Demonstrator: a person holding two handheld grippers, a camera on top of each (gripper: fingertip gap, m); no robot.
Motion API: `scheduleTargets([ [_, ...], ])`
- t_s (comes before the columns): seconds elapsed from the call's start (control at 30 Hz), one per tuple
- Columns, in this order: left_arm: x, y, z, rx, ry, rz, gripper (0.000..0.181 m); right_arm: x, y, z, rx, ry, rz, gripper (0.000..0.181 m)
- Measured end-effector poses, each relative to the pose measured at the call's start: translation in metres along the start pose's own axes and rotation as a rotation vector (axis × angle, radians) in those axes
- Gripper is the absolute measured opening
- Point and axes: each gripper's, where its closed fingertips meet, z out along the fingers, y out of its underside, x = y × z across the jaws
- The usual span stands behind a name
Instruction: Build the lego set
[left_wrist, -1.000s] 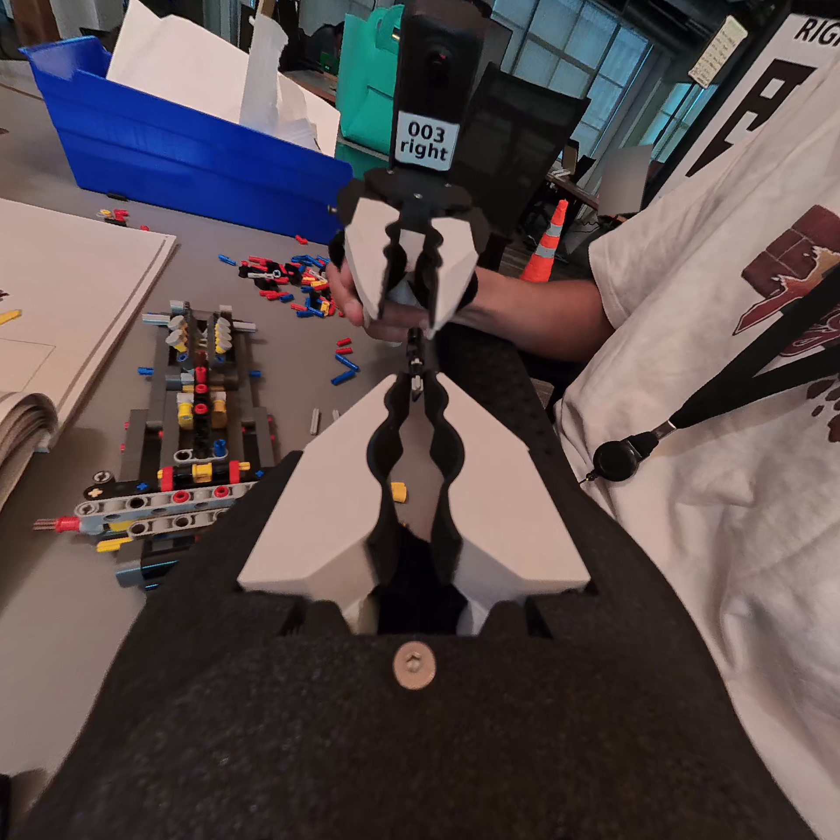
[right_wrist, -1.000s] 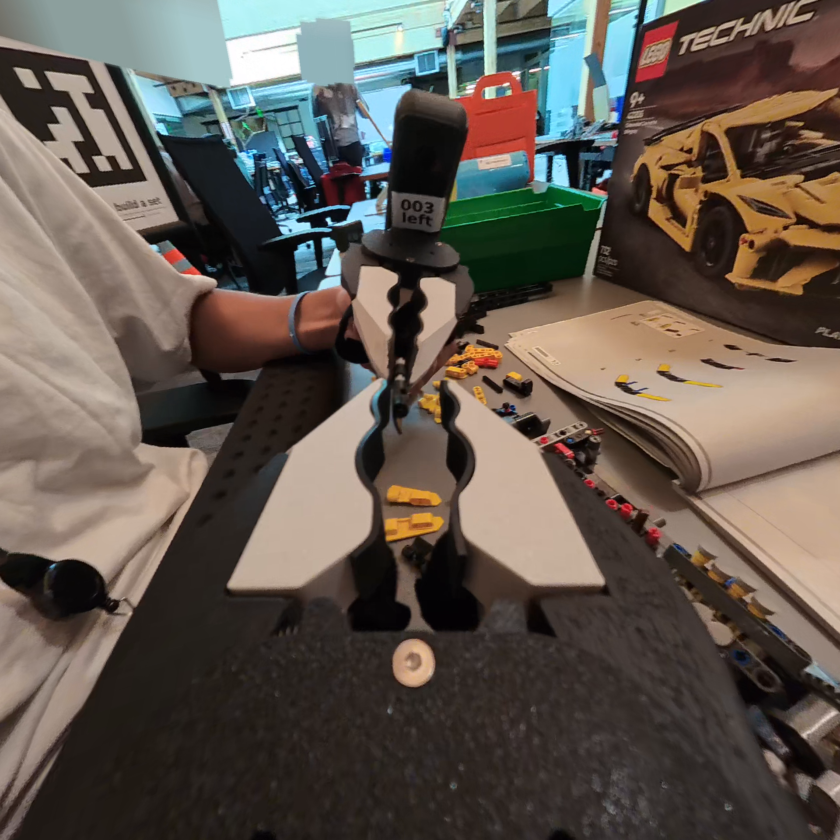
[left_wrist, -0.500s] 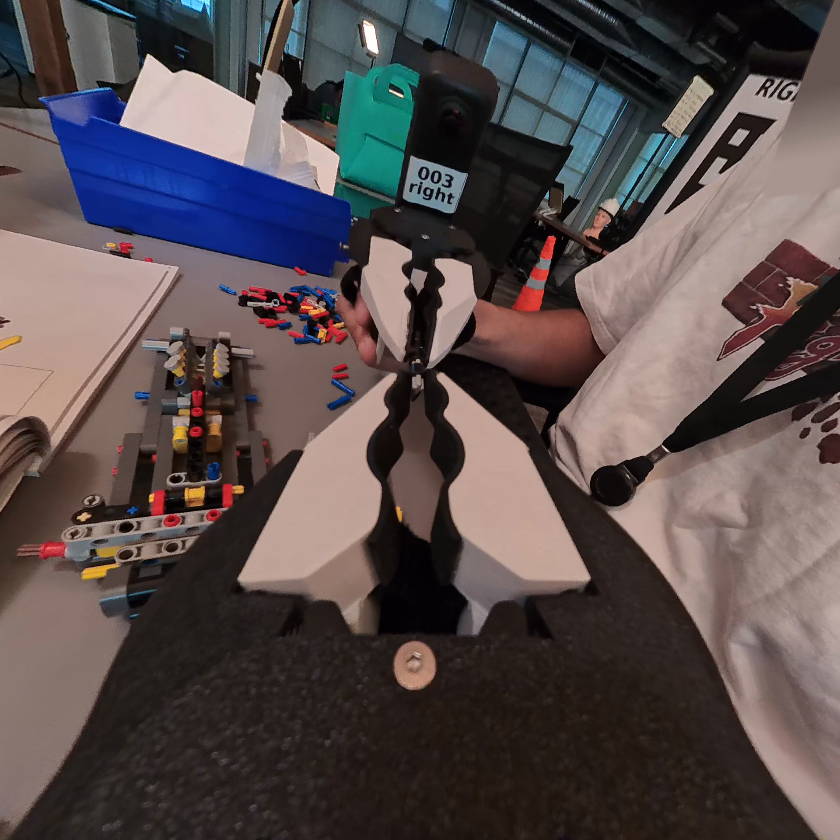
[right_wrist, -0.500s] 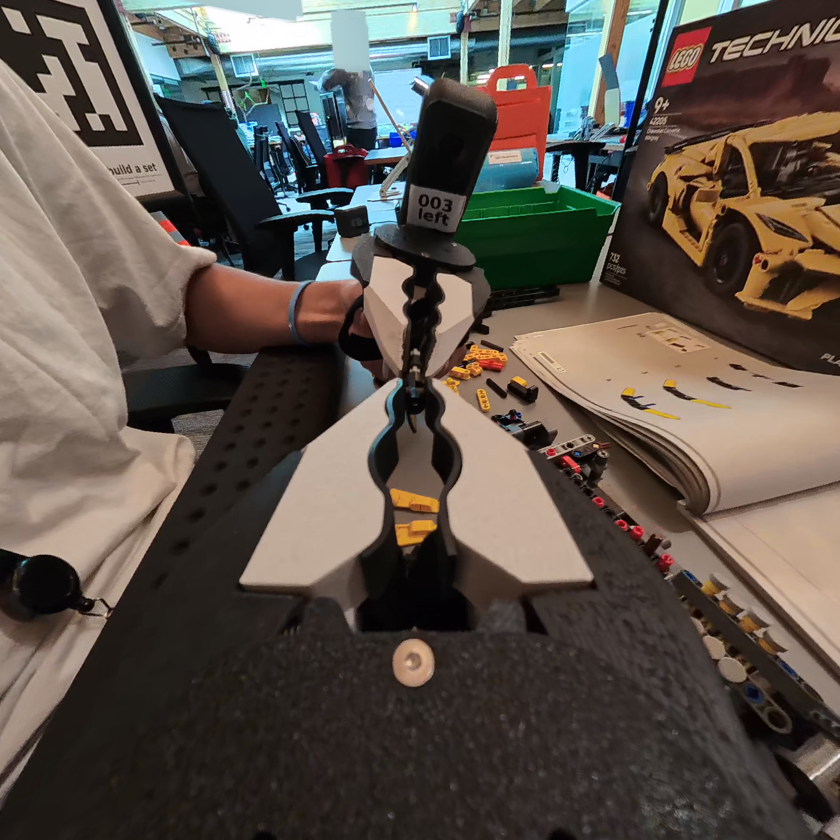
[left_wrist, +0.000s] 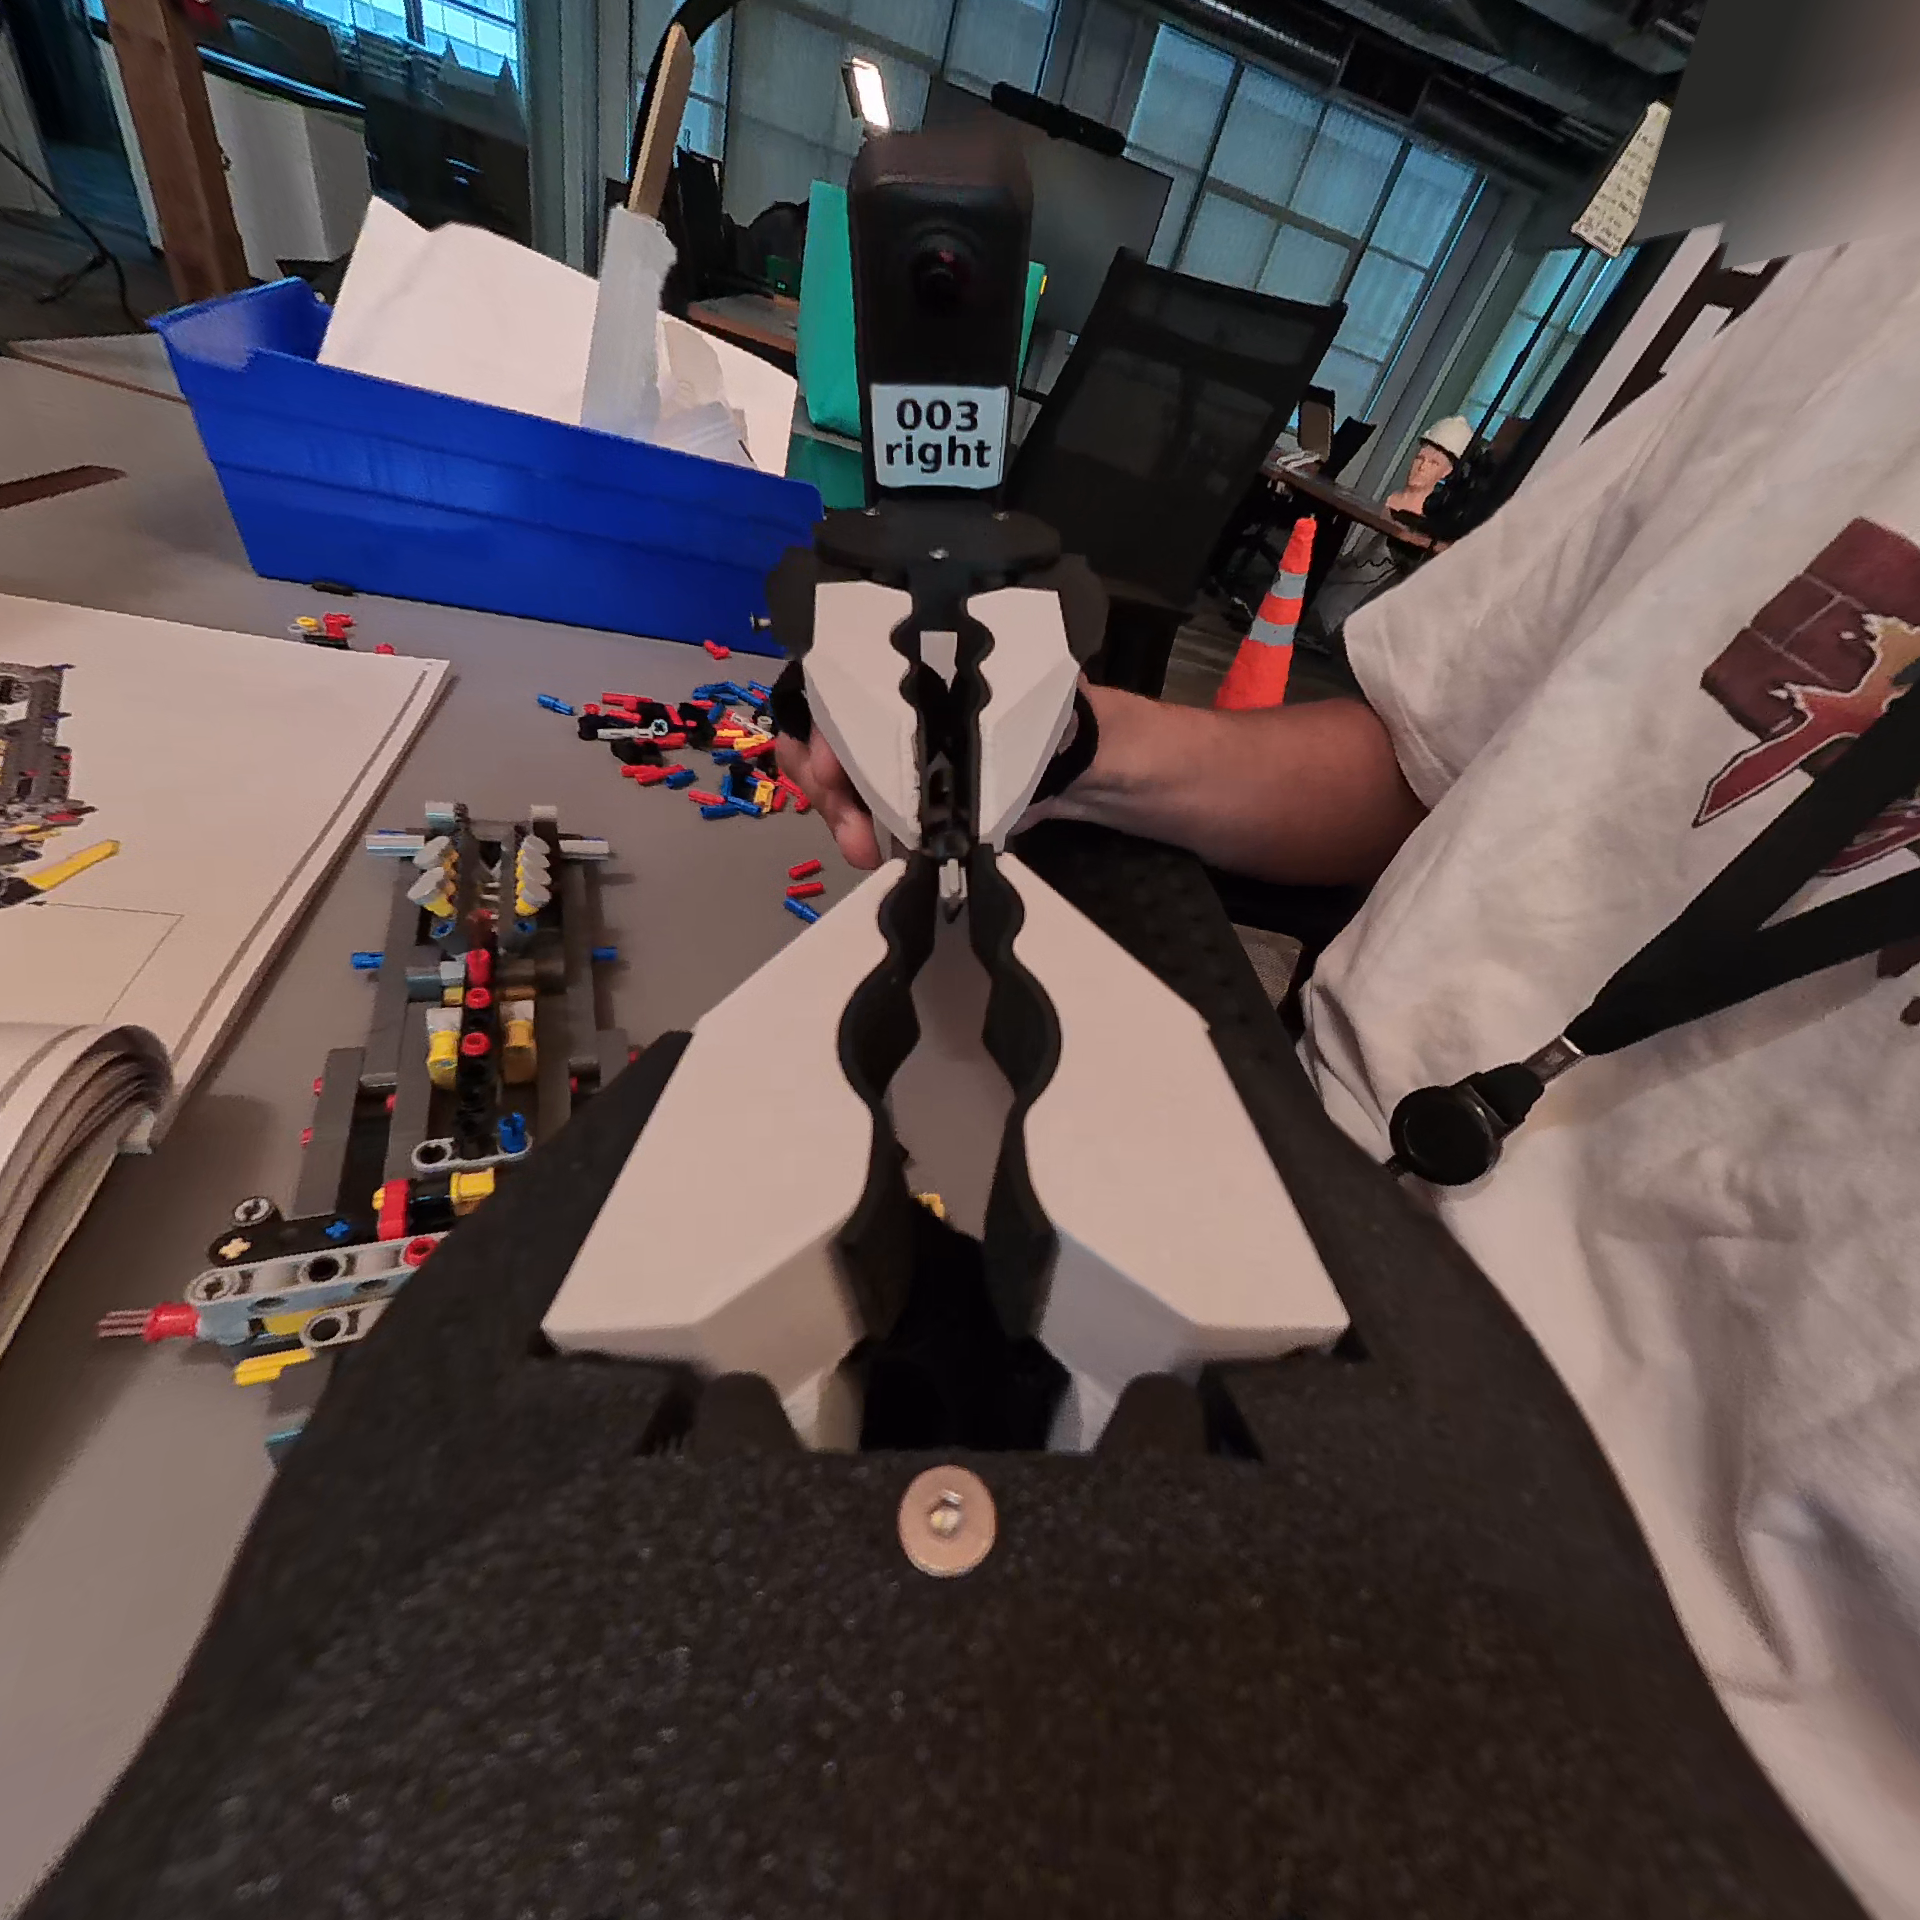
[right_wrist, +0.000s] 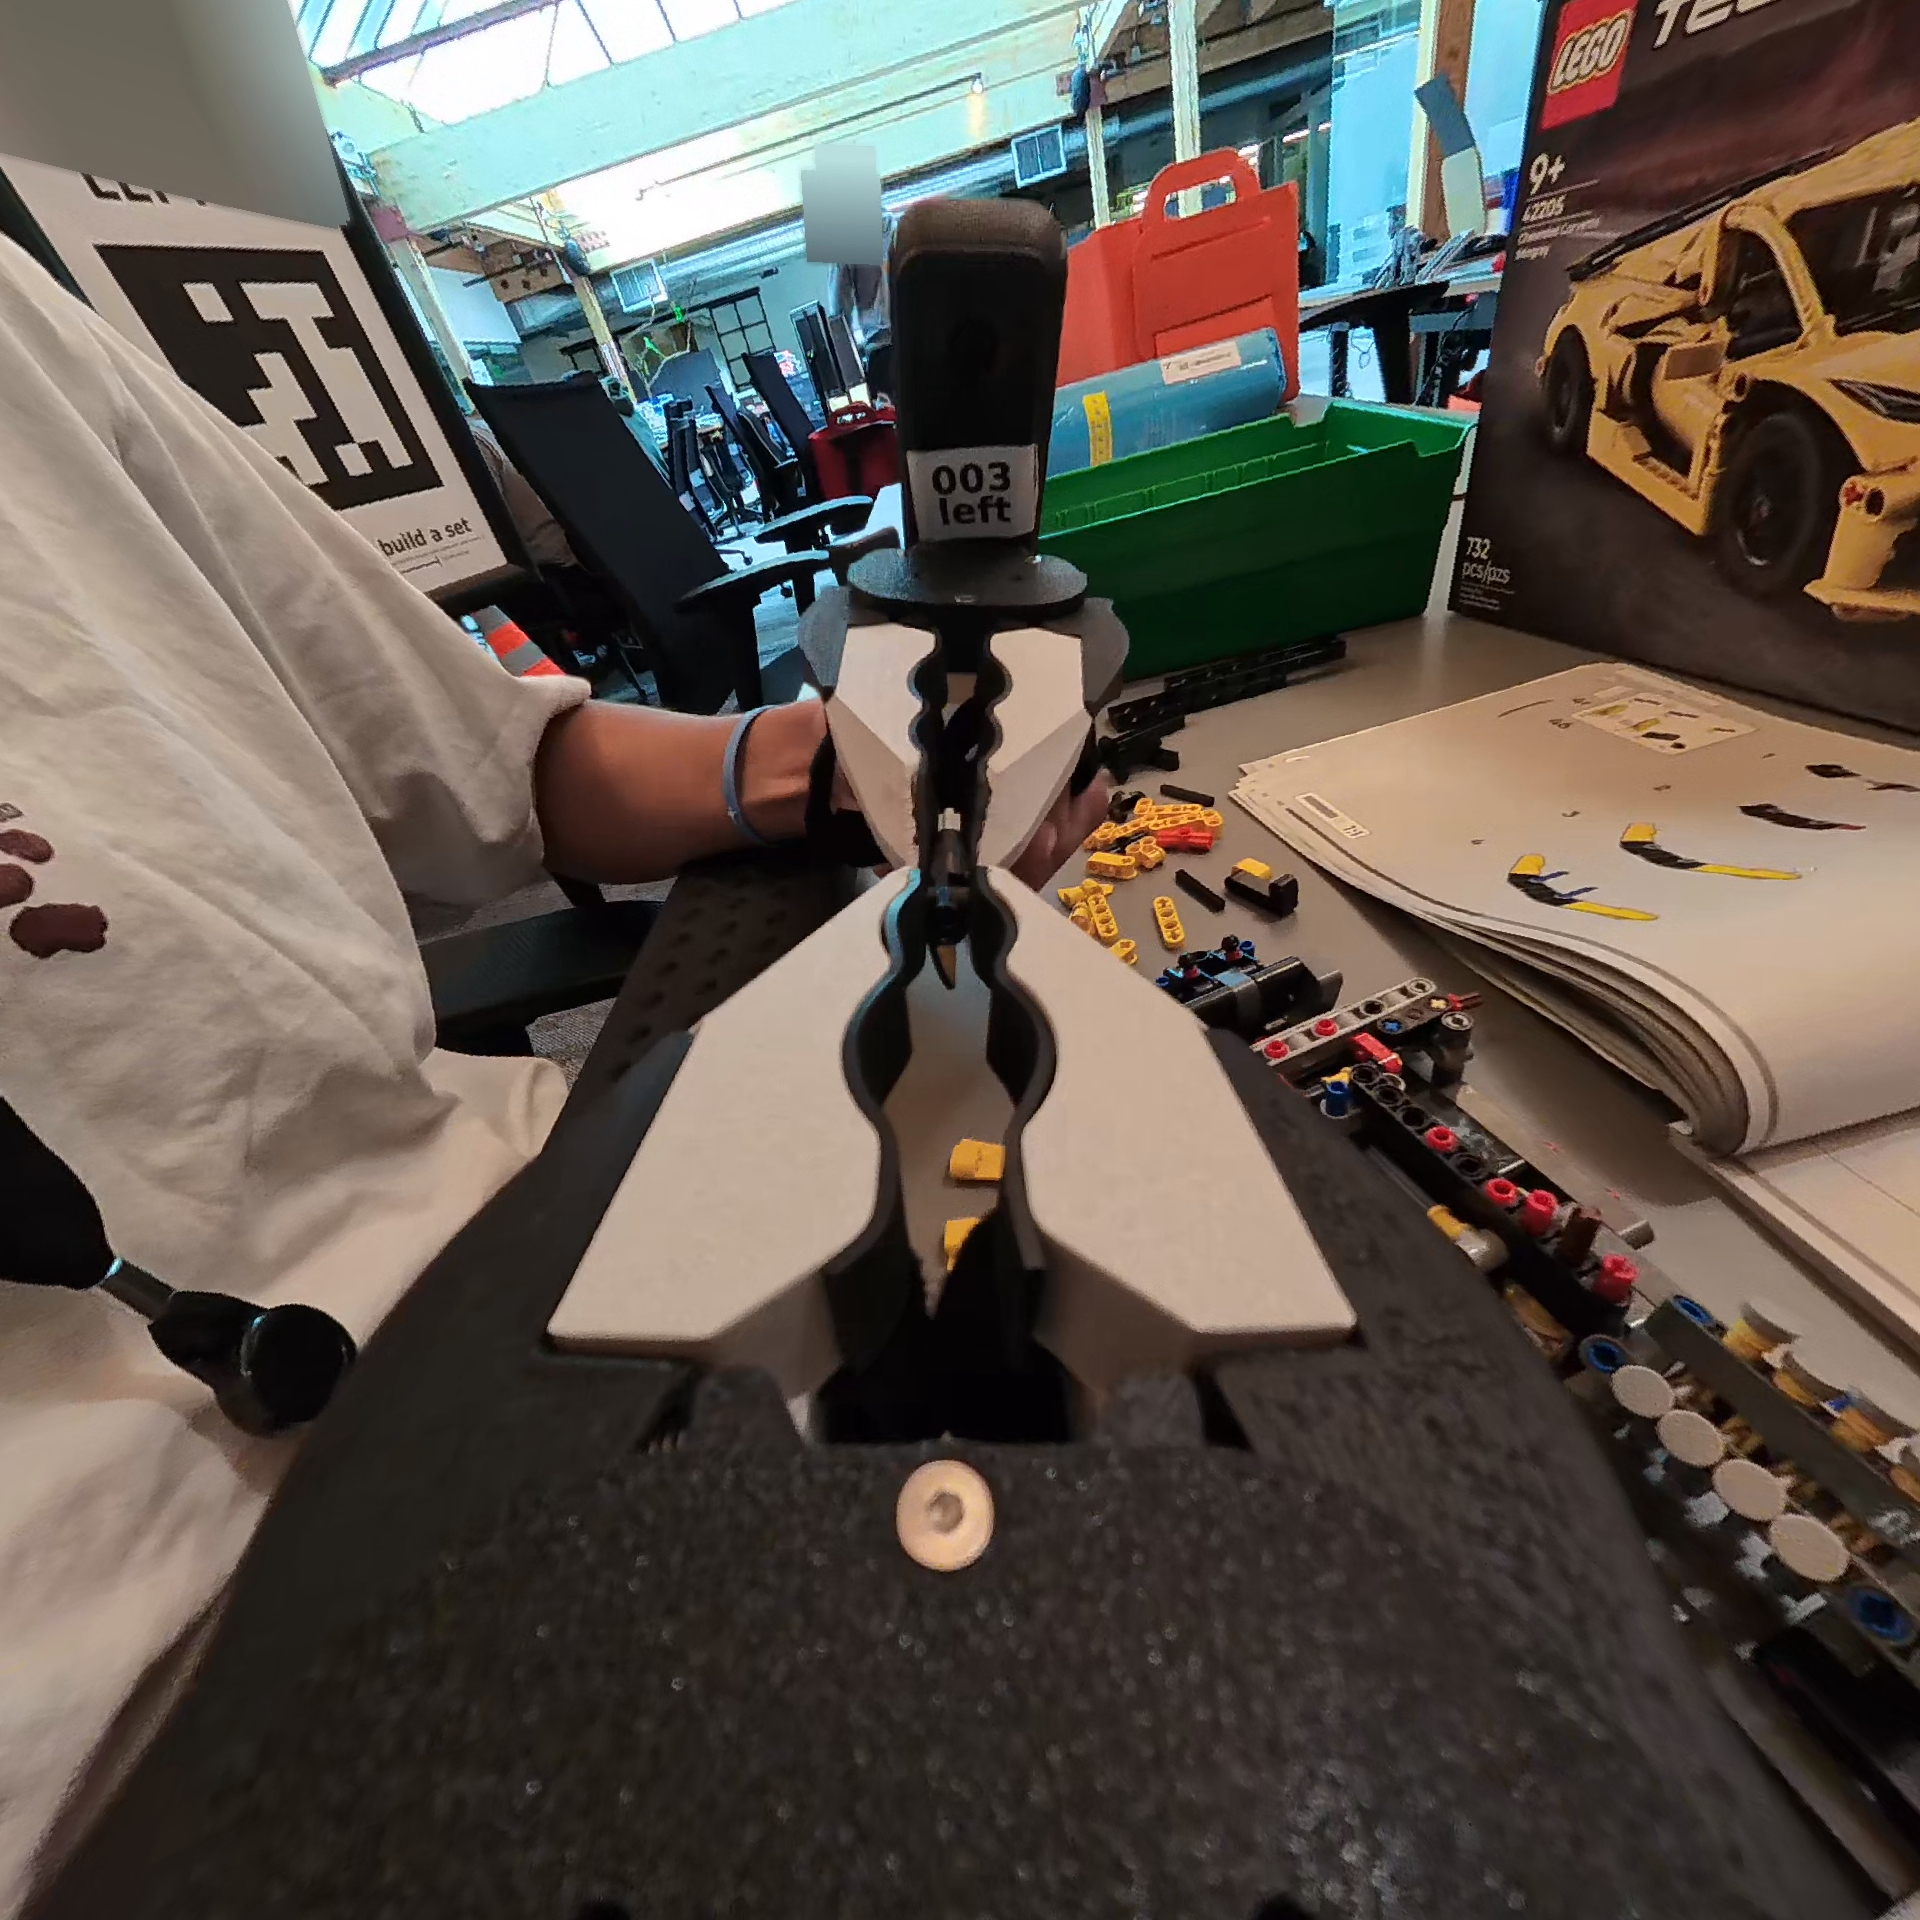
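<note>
Item: small dark piece (left_wrist: 948, 883), pinched at both ends, held tip to tip between left tool (left_wrist: 951, 902) and right tool (right_wrist: 945, 914), above the surface (left_wrist: 675, 956). Both tools nearly closed on it; whether one part or two being joined, cannot tell.

Risk, judged: the slim grip could let the piece twist or drop if the tips push off-line.

Chassis (left_wrist: 457, 1049): on the surface, left of the piece, well apart. Loose pins (left_wrist: 696, 738): beyond chassis. Booklet (left_wrist: 156, 831): left of chassis.
</note>
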Motion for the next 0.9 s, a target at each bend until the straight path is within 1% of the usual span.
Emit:
scheduleTargets([
  [0.2, -0.003, -0.003, -0.007, 0.026, -0.02, -0.016, 0.004, 0.003, -0.005, -0.006, 0.035, 0.003, 0.028, 0.007],
  [0.3, -0.004, -0.005, -0.011, 0.042, -0.028, -0.017, 0.002, 0.004, -0.002, -0.007, 0.02, 0.003, 0.04, 0.007],
  [0.67, -0.005, 0.002, -0.006, -0.012, -0.062, 0.039, 0.003, 0.004, 0.006, -0.004, -0.021, -0.005, 0.074, 0.007],
  [0.73, -0.008, 0.001, -0.007, 0.004, -0.066, 0.005, 0.003, 0.007, 0.006, -0.003, -0.013, 0.015, 0.073, 0.007],
  [0.83, -0.012, -0.004, -0.009, 0.048, -0.048, -0.077, 0.003, 0.011, 0.008, -0.001, -0.016, 0.03, 0.076, 0.018],
  [0.9, -0.011, -0.003, -0.007, 0.053, -0.033, -0.096, 0.003, 0.011, 0.007, 0.0, -0.013, 0.034, 0.076, 0.02],
])
